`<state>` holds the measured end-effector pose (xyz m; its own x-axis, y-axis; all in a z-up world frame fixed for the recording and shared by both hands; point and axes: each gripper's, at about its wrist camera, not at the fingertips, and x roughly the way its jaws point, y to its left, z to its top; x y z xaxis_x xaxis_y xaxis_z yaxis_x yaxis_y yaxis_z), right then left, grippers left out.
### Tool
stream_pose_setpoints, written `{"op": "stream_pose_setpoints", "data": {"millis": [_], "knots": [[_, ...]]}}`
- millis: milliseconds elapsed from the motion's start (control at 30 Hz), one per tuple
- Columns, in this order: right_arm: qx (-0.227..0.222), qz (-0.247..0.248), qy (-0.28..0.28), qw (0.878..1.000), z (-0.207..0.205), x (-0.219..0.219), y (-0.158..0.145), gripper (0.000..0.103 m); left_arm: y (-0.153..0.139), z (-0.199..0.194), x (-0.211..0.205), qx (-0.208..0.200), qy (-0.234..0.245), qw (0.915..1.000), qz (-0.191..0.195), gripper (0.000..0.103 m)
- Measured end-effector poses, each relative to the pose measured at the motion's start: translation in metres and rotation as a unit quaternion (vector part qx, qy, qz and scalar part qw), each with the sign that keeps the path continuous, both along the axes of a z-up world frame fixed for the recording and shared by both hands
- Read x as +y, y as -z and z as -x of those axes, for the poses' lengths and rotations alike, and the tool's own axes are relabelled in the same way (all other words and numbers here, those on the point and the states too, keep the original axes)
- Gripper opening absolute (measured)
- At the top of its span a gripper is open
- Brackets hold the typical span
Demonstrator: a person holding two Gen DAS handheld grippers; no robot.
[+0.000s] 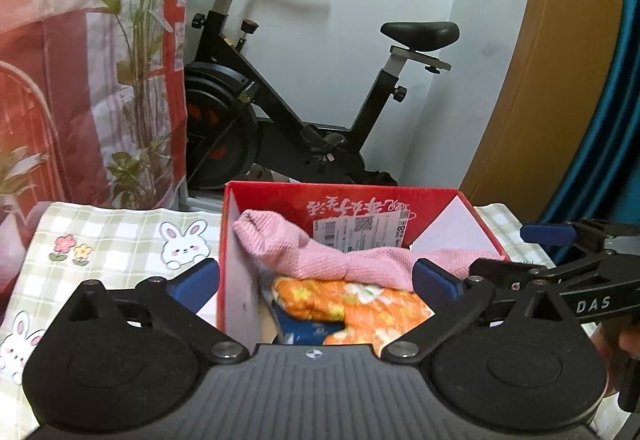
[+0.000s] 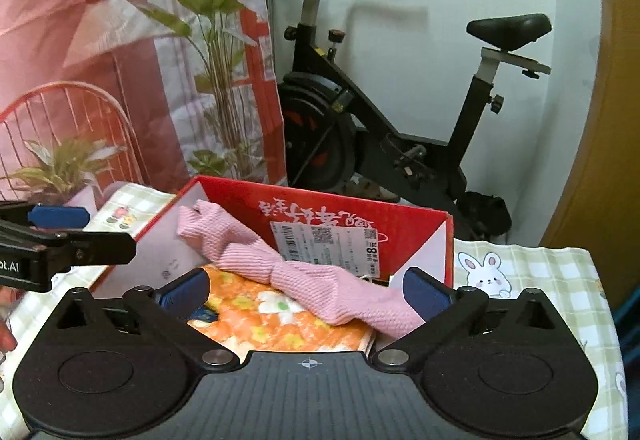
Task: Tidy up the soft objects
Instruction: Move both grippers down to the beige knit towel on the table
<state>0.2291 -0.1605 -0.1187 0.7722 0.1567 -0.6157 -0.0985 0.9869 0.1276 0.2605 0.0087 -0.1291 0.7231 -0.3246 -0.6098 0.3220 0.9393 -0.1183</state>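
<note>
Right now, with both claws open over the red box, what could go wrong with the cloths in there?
1. The pink cloth lies twisted across the top of the red box, its end draped near the right wall; it might slip out.
2. The orange floral cloth sits under it, so a grab by the right claw could catch both.
3. The left claw straddles the box's left wall and may nudge it.

Left gripper [image 1: 316, 280] spread wide, blue pads [image 1: 200, 276] well apart, nothing pinched between them, aimed level and forward. Right gripper [image 2: 306, 290] likewise spread wide, blue pads [image 2: 426, 296] well apart and gripping nothing, aimed level and forward. Side by side, near each other: right gripper's fingers [image 1: 548, 234] seen reaching in at the right edge of the left wrist view, left gripper's fingers [image 2: 60, 215] at the left edge of the right wrist view.
</note>
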Motion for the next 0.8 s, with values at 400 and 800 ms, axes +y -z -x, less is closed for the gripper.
{"op": "stream_pose_setpoints", "data": {"millis": [400, 800], "knots": [[-0.056, 0.014, -0.015, 0.998, 0.074, 0.017, -0.013, 0.103, -0.019, 0.08, 0.03, -0.034, -0.016, 0.9992, -0.008, 0.103], [-0.034, 0.001, 0.03, 0.999, 0.147, 0.017, 0.04, 0.103, 0.044, 0.132, 0.052, 0.013, -0.013, 0.9998, 0.001, 0.103]]}}
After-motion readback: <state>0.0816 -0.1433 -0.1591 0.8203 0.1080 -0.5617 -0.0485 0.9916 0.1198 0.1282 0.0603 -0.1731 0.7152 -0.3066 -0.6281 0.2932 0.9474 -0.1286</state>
